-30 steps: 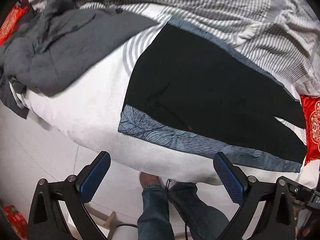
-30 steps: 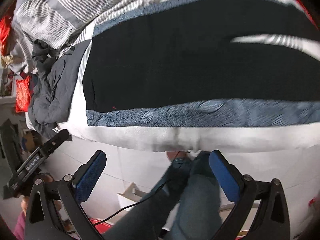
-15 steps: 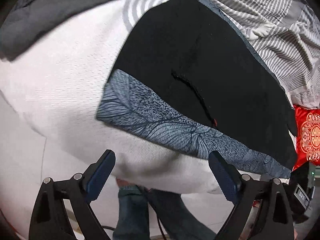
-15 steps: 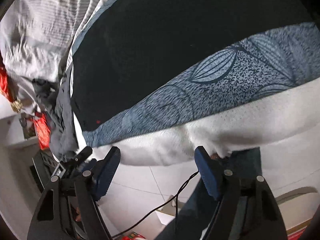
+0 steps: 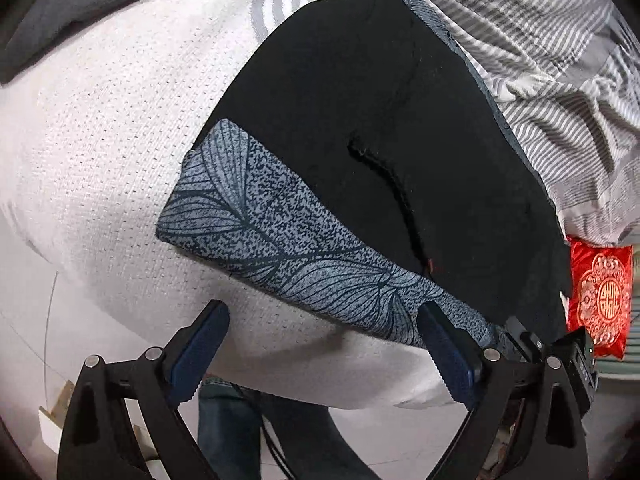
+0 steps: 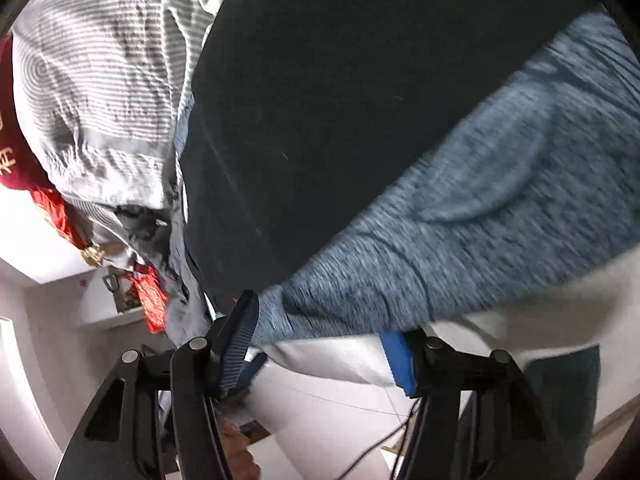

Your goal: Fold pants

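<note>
Both pairs of jaws stand apart with nothing clamped between them. On the left gripper (image 5: pixel 322 344) they are spread wide, poised over the near edge of the bed (image 5: pixel 100 152), and its two blue pads (image 5: pixel 200 348) straddle bare white mattress cover and the lower rim of the blue leaf-print band (image 5: pixel 288 248); the right-hand pad looks to be at that band's edge, but whether it touches cannot be told. On the right gripper (image 6: pixel 320 336) the jaws are closing and stand about half apart, with the blurred blue band and the white bed edge between the pads; no pad is seen pressing on cloth.

The pants (image 5: pixel 400 128) lie spread flat across the bed, black, with the patterned blue band running along their side nearest the bed's front edge. A dark drawstring (image 5: pixel 384 184) curls on the black cloth. Beyond the pants, toward the far side of the bed, lies a rumpled grey-striped quilt (image 5: pixel 540 60). A red embroidered cushion (image 5: pixel 600 292) sits at the right end. Dark grey clothing (image 5: pixel 60 12) lies at the far left corner. Below the bed edge, a person's jeans (image 5: pixel 240 428) show over a pale tiled floor.
</note>
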`<state>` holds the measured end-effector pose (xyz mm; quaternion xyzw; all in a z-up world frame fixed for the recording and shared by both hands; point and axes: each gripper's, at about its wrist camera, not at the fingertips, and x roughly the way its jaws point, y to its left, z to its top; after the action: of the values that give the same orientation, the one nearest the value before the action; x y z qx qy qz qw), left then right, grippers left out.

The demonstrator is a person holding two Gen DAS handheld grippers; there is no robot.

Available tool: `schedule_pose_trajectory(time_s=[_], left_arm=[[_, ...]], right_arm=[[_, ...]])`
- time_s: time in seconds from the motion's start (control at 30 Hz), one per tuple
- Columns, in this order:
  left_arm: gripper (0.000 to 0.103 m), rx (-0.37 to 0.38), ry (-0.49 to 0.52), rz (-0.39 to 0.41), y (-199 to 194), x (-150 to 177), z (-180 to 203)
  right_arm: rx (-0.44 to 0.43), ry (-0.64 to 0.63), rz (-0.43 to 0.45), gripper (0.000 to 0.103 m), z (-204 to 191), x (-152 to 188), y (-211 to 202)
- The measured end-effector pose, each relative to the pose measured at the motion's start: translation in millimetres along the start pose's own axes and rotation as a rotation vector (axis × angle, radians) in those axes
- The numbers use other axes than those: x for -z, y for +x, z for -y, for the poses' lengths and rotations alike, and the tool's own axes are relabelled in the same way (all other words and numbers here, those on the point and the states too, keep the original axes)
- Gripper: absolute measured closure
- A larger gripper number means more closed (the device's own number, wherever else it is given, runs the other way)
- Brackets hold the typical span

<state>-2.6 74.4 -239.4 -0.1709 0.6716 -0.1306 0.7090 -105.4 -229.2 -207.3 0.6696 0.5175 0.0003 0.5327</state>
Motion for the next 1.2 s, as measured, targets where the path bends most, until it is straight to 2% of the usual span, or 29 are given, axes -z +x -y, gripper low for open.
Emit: schedule_pose_trajectory(time_s=[0.03,0.07,0.13,0.33,0.37,0.4,0.5,0.53,0.57,0.6,0.7,0.87,1.1,1.2], left_arm=[[0.007,0.001,-0.002,0.001,0.3,-1.1,1.7],[0.007,0.008,-0.003,0.0,0.3,-1.9,3.7],[0.007,0.026,0.001,-0.003,-0.7,-2.9,8.6],[0.007,0.106,-0.06,-0.01,0.3,-13.2,16.4],[0.01,0.121,-0.085,-0.009,0.7,-16.2,16.2],[0.022,0.128,-0.106,-0.008,0.8,-18.2,15.2],[0.038,0.126,-0.186,-0.019,3.9,-26.4,9.4],[0.047,0.126,-0.202,-0.008,2.5,-28.1,7.2],[0.071,0.115,-0.196,0.002,0.9,-29.8,5.9],[0.082,0.111,-0.188,0.001,0.5,-31.1,4.3],[0.087,0.138,-0.184,0.012,-5.0,-32.1,0.3],[0.087,0.078,-0.038,0.048,-26.1,-34.0,23.2],[0.087,0.048,0.103,0.074,-60.7,-46.9,56.0],[0.087,0.048,0.14,0.089,-68.7,-59.8,73.6]], right_arm=[[-0.004,0.017,-0.006,0.064,-0.4,-3.3,2.7],[-0.017,0.032,-0.014,0.084,-0.3,-6.2,4.2],[-0.072,0.042,-0.012,0.091,-5.6,-8.7,0.1],[-0.119,-0.025,-0.023,0.092,-19.2,-6.6,-16.5],[-0.124,-0.025,-0.024,0.092,-19.5,-6.7,-16.5],[-0.131,-0.025,-0.024,0.092,-20.4,-7.0,-16.6],[-0.128,-0.024,-0.031,0.092,-16.7,-5.2,-18.7],[-0.122,-0.024,-0.035,0.092,-15.0,-4.9,-18.8],[-0.113,-0.026,-0.039,0.092,-11.8,-5.5,-18.6],[-0.104,-0.029,-0.042,0.092,-8.3,-5.0,-21.5],[-0.082,-0.043,-0.046,0.094,-16.4,-3.9,-21.1],[-0.069,-0.075,-0.043,0.094,-32.8,-5.9,-29.8],[-0.028,-0.145,-0.053,0.095,-76.8,-17.2,-46.8],[0.005,-0.161,-0.077,0.094,-95.7,-33.0,-47.5]])
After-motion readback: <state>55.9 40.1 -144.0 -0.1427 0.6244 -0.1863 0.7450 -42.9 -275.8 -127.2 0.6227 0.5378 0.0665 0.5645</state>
